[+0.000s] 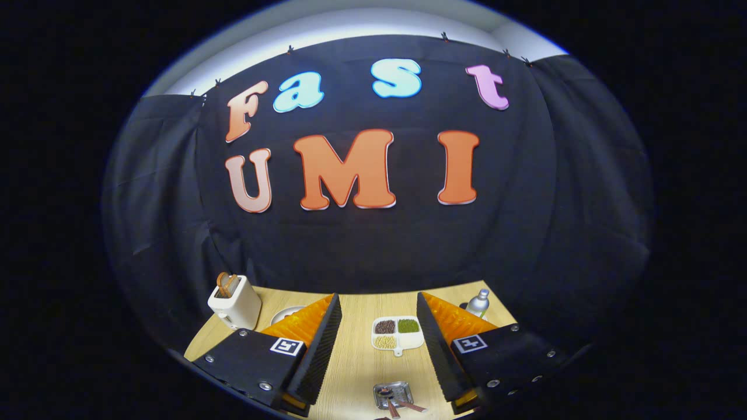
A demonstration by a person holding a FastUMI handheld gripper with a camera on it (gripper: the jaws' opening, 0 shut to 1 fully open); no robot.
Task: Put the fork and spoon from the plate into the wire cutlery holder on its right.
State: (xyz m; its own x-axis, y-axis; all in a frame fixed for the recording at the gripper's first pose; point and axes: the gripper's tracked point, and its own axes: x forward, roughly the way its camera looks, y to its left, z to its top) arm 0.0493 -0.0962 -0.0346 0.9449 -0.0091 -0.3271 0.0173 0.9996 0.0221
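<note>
Hovering gripper (378, 344) with fingers wide apart, nothing held | plate (392, 393) at 6 o'clock between fingers, probably carrying fork and spoon | I'd pinch handles: thin, stiff, slippery metal.

divided tray (397, 333) beyond gripper (378, 315), toaster (235, 301) left, bottle (478, 302) right

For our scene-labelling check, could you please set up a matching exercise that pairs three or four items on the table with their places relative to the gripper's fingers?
Things:
1. white toaster
2. white divided dish of grains
3. clear bottle with grey cap
4. small metal tray

Places:
A. close in, between the open fingers
B. beyond one finger, beside the wooden table's far edge
C. further ahead, between the fingers
D. outside the other finger, holding bread

Pairs: 1-D, 2-C, 3-B, 4-A
</note>
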